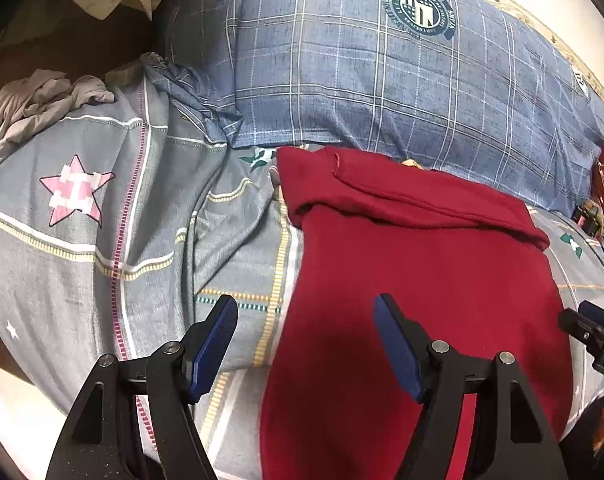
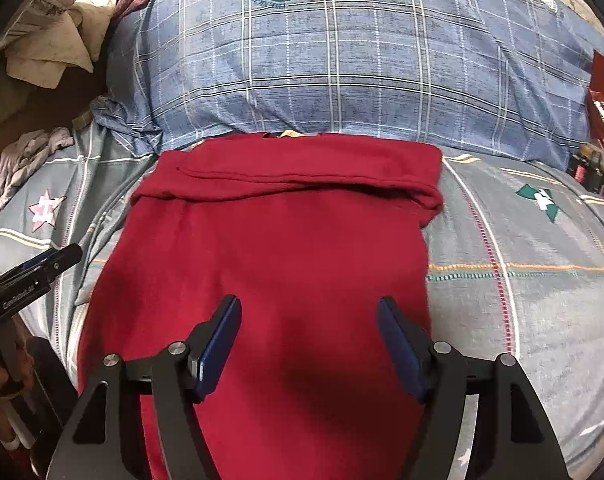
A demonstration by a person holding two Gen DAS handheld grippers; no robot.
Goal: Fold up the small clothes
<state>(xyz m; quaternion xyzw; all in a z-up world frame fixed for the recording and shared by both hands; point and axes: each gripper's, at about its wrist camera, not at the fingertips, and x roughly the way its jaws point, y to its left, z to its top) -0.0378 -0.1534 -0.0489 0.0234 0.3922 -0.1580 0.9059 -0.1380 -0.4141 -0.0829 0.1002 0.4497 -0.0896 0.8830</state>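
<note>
Red garment (image 2: 278, 240) flat beneath both grippers' parted jaws.

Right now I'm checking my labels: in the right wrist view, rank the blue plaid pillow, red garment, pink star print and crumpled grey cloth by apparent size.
1. Blue plaid pillow and red garment: similar; the garment lies nearer, so unsure.
2. Crumpled grey cloth.
3. Pink star print.
</note>
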